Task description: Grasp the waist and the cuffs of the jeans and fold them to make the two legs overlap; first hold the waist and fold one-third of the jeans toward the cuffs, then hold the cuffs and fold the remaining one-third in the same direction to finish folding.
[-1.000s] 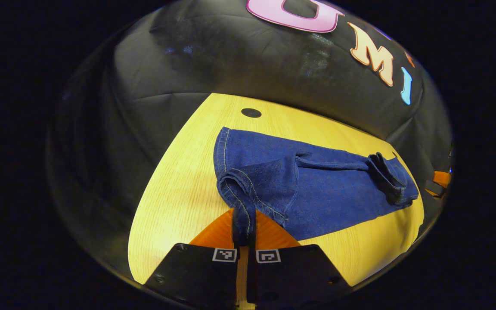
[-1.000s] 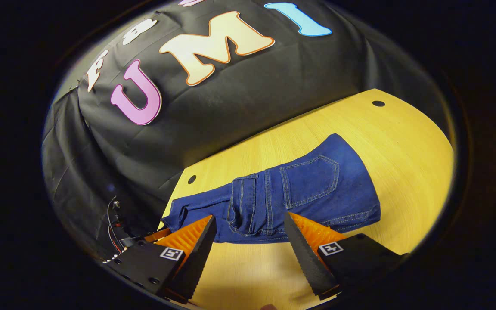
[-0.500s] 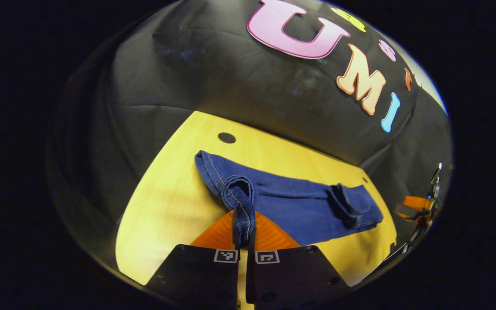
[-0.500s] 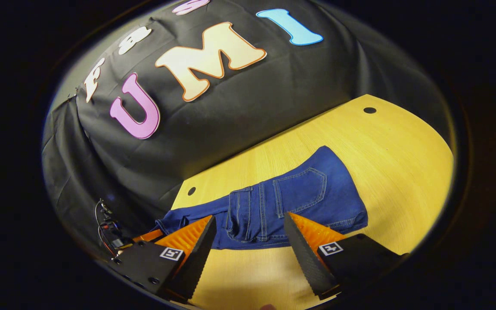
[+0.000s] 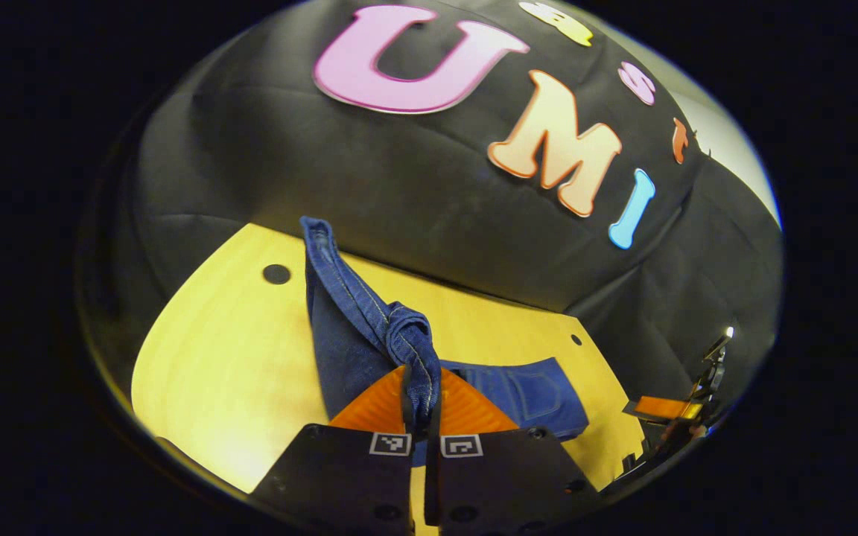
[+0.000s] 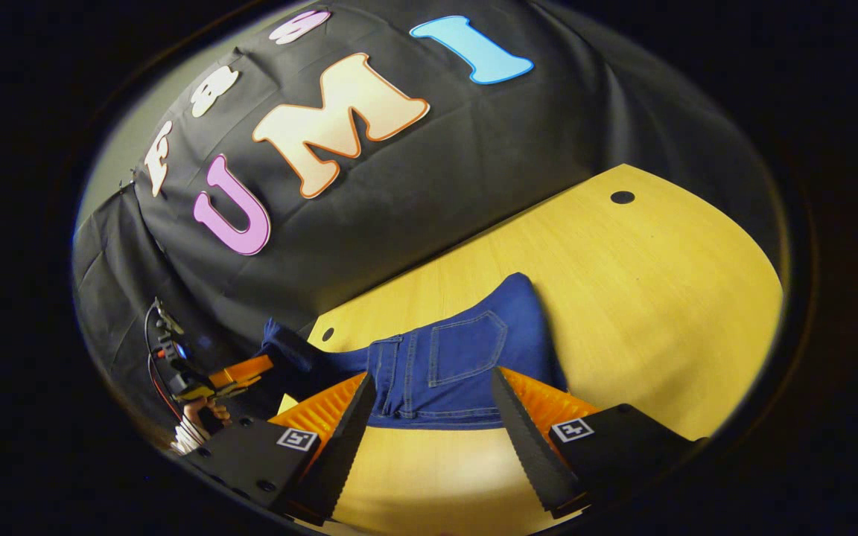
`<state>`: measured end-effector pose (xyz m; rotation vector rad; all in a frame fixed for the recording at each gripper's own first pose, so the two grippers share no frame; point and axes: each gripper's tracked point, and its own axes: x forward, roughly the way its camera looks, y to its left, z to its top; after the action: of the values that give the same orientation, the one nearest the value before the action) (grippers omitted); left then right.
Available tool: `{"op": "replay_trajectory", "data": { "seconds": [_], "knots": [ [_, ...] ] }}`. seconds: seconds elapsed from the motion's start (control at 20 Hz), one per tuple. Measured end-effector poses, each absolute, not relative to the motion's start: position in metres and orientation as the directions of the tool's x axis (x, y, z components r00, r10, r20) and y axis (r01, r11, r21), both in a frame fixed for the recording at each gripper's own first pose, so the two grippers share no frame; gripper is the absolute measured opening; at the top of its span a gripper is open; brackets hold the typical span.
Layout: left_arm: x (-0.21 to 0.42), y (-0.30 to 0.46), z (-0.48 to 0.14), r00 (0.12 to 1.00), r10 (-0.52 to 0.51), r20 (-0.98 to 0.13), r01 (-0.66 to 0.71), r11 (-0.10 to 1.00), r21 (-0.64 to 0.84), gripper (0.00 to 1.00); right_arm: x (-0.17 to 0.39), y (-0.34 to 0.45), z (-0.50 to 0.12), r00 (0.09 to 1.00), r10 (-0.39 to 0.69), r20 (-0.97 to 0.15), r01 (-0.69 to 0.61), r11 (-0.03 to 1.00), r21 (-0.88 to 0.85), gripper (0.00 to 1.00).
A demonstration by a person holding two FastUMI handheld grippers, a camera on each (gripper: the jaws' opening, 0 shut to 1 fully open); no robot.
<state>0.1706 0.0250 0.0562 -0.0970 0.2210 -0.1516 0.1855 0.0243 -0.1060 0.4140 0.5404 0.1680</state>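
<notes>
Since a second ago you've lifted the cuff end of the dark blue denim jeans (image 5: pixel 369 327) off the yellow wooden desk (image 5: pixel 220 372); it now rises toward 11 o'clock in the left gripper view. Your left tongs (image 5: pixel 420 406) pinch the cuff tight, likely to carry it over the folded waist. Right tongs (image 6: pixel 429 417) gape wide, holding nothing, waist section (image 6: pixel 459 365) lying flat between them at 12 o'clock.
</notes>
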Motion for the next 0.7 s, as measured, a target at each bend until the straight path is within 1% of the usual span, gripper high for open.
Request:
{"op": "replay_trajectory", "data": {
  "seconds": [0.05, 0.15, 0.4, 0.5, 0.6, 0.7],
  "knots": [
    [0.179, 0.0, 0.06, 0.963, -0.169, -0.211, 0.151, 0.984, -0.098, 0.0, 0.183, 0.014, -0.105, 0.841, 0.276, -0.466, -0.057, 0.901, 0.43, 0.98],
    [0.196, -0.053, 0.064, 0.956, -0.192, -0.223, 0.18, 0.981, -0.073, 0.0, 0.182, -0.012, -0.104, 0.836, 0.288, -0.467, -0.068, 0.899, 0.433, 0.98],
    [0.242, -0.161, 0.049, 0.924, -0.212, -0.318, 0.231, 0.973, 0.023, 0.0, 0.186, -0.063, -0.098, 0.841, 0.296, -0.453, -0.07, 0.889, 0.452, 0.98],
    [0.256, -0.184, 0.037, 0.915, -0.19, -0.356, 0.236, 0.967, 0.092, 0.0, 0.187, -0.077, -0.099, 0.842, 0.294, -0.453, -0.068, 0.89, 0.451, 0.98],
    [0.26, -0.203, 0.015, 0.896, -0.178, -0.406, 0.248, 0.961, 0.125, 0.0, 0.187, -0.086, -0.101, 0.84, 0.296, -0.455, -0.062, 0.885, 0.462, 0.98],
    [0.257, -0.212, -0.004, 0.887, -0.174, -0.428, 0.257, 0.955, 0.145, 0.0, 0.185, -0.092, -0.104, 0.838, 0.299, -0.457, -0.061, 0.883, 0.466, 0.98]
  ]
}}
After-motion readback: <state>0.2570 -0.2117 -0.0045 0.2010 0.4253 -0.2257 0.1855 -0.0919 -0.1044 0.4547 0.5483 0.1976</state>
